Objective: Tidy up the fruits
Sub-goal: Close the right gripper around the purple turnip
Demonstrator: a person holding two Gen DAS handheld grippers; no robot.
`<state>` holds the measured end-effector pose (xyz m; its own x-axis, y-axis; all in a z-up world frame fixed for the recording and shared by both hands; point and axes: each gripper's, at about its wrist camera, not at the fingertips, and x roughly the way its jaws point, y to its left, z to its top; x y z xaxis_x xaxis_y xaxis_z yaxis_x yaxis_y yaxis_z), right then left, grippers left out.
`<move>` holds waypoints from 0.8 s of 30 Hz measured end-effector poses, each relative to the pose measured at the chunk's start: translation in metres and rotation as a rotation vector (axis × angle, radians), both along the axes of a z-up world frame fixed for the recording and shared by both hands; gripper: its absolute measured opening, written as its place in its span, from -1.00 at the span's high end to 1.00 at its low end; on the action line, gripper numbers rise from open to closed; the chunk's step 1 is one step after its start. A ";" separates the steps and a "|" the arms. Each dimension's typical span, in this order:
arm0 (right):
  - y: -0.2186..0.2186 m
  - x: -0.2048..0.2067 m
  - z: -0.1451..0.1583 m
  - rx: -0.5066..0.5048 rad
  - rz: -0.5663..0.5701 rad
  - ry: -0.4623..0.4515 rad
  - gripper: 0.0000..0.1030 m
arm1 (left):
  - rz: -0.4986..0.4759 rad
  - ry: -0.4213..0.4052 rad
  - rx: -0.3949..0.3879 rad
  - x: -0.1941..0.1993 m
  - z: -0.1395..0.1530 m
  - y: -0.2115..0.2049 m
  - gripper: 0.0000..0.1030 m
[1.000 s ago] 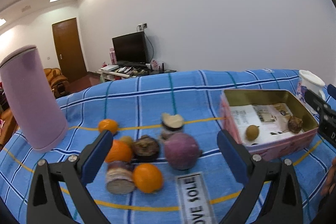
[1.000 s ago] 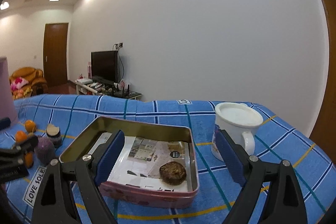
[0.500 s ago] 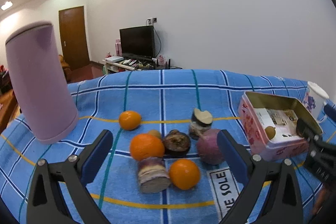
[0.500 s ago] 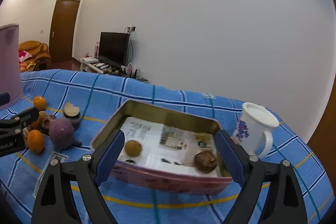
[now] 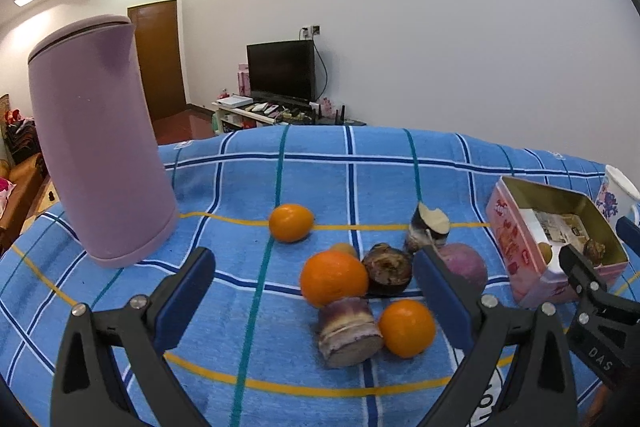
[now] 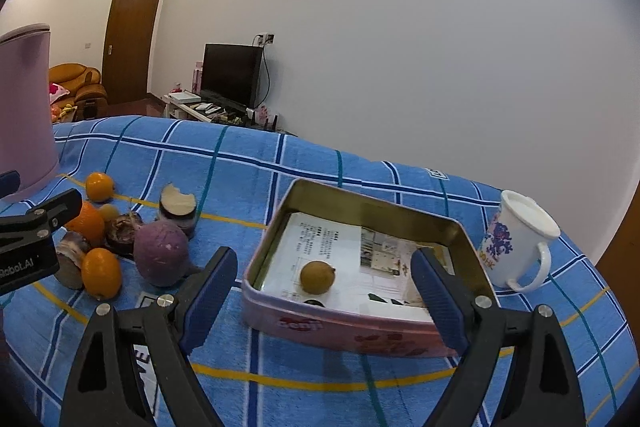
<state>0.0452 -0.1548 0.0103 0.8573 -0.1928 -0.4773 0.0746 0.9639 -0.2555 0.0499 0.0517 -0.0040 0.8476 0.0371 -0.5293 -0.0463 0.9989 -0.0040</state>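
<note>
Left wrist view: left gripper [image 5: 312, 291], jaws spread wide, nothing held, above a fruit cluster on the blue checked cloth [image 5: 352, 183]. The pink tin [image 5: 516, 239] is the landmark. Left of the tin: purple round fruit [image 5: 466, 261], three oranges [image 5: 333, 277], dark halved fruit [image 5: 387, 269], cut purple pieces. Further left: lilac cylinder [image 5: 96, 147]. Inside the tin (paper-lined): small yellow-brown fruit [image 6: 317, 277]. Right of the tin: white mug [image 6: 516, 241]. Right gripper [image 6: 324, 299], jaws wide and empty, straddles the tin's near wall.
</note>
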 end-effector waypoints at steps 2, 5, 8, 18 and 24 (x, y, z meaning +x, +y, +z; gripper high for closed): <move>0.003 0.001 0.000 0.001 0.005 0.004 -0.74 | -0.004 0.007 0.001 0.001 0.002 0.004 -0.97; 0.004 0.003 0.000 0.027 0.020 0.013 -0.74 | 0.013 0.010 0.006 0.004 0.007 0.017 -0.97; 0.004 0.007 0.000 0.097 0.052 0.036 -0.74 | 0.075 0.016 0.021 0.008 0.009 0.035 -0.97; 0.040 0.023 -0.010 0.193 0.251 0.156 -0.21 | 0.134 0.067 0.038 0.017 0.006 0.065 -0.97; 0.057 0.047 -0.016 0.240 0.300 0.223 -0.20 | 0.059 0.110 0.027 0.018 0.002 0.058 -0.97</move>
